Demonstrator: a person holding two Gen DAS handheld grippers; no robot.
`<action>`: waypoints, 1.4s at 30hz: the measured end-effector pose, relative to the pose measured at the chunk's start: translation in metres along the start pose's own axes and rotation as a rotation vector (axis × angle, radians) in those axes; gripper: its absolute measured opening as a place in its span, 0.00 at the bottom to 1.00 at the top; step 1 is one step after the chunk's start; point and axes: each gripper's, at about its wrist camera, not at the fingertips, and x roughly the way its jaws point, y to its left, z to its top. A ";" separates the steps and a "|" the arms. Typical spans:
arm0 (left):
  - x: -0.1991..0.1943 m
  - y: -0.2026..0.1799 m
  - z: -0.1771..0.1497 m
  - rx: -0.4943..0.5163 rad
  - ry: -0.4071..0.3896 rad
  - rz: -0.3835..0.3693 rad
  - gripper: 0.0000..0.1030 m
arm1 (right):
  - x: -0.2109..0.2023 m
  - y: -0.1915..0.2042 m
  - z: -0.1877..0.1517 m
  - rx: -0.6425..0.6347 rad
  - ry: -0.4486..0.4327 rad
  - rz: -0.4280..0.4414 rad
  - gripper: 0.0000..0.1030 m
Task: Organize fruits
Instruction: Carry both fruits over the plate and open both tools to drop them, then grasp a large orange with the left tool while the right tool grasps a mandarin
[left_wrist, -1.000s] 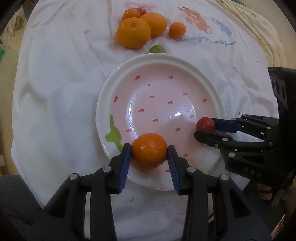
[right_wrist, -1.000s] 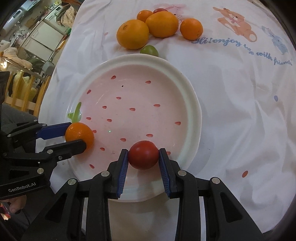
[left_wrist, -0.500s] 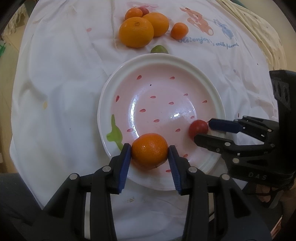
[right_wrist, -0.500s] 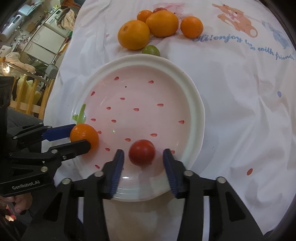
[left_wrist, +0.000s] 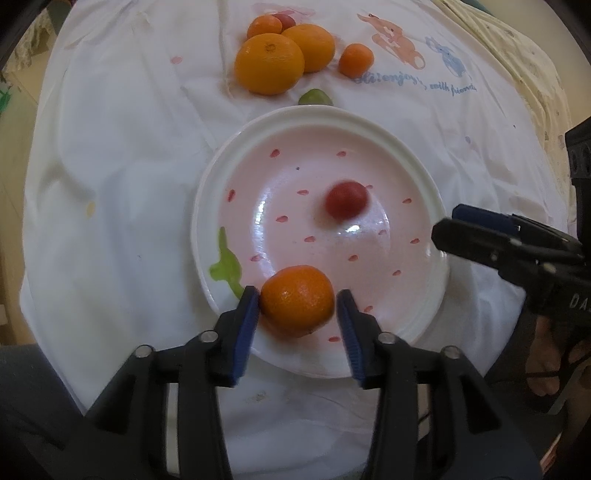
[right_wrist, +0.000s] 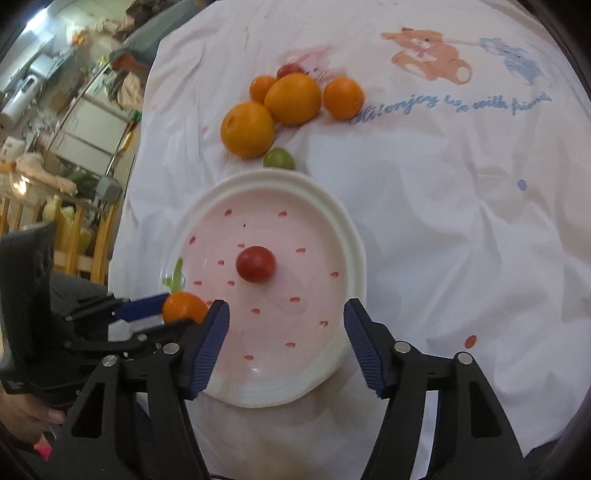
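A pink plate (left_wrist: 321, 110) (right_wrist: 258, 177) with red spots lies on a white cloth. On its near edge rests a tangerine (left_wrist: 297, 301) (right_wrist: 184, 308) between the jaws of my left gripper (left_wrist: 297, 325) (right_wrist: 175, 314). Those jaws are opening: the left pad still brushes the peel and the right pad stands just off it. A small red tomato (left_wrist: 346, 199) (right_wrist: 255, 264) lies loose near the plate's middle. My right gripper (right_wrist: 286, 332) (left_wrist: 445, 225) hovers over the plate's rim, its jaws opening wide with nothing between them.
Beyond the plate sit two big oranges (left_wrist: 269, 62) (right_wrist: 292, 98), two small tangerines (left_wrist: 356, 60) (right_wrist: 343, 98), another red fruit (right_wrist: 290, 69) and a green fruit (left_wrist: 314, 98) (right_wrist: 279, 158) by the rim. A hand (right_wrist: 22, 417) holds the left gripper. Furniture stands past the table's left edge.
The right gripper let go of the tomato, opened wide and drew back upward; the tomato rolled to the plate's middle. The left jaws have parted from the tangerine.
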 end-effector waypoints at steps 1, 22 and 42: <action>-0.002 0.000 0.000 -0.006 -0.005 -0.017 0.75 | 0.000 -0.001 0.001 0.006 -0.004 0.002 0.66; -0.048 0.031 0.020 -0.105 -0.204 0.119 0.84 | -0.023 -0.016 0.016 0.089 -0.118 0.019 0.84; -0.070 0.043 0.095 -0.125 -0.268 0.200 0.84 | -0.035 -0.027 0.088 0.075 -0.185 -0.057 0.88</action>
